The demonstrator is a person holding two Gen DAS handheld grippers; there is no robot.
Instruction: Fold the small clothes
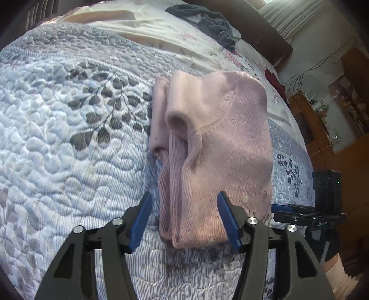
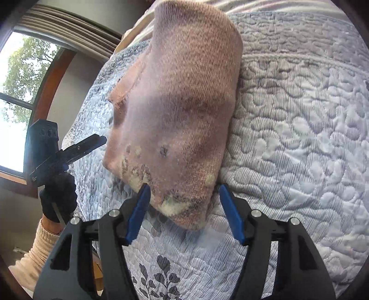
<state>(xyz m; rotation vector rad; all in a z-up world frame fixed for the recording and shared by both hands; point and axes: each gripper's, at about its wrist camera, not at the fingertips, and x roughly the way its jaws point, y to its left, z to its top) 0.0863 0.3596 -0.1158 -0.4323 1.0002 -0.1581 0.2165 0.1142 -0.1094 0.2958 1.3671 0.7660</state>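
A small pink knit sweater [image 1: 214,143] lies folded in a thick bundle on the quilted bed cover [image 1: 69,129]. My left gripper [image 1: 184,219] is open, its blue fingers on either side of the bundle's near edge, gripping nothing. The right gripper [image 1: 286,208] shows at the sweater's right edge in the left wrist view. In the right wrist view the same sweater [image 2: 180,110] fills the middle, with a stained near corner. My right gripper [image 2: 183,212] is open around that corner. The left gripper [image 2: 87,145] and a gloved hand appear at left.
A dark grey garment [image 1: 207,20] lies crumpled at the far end of the bed on a floral sheet [image 1: 175,43]. Wooden furniture [image 1: 322,120] stands past the bed's right edge. A window [image 2: 16,101] shows left in the right wrist view.
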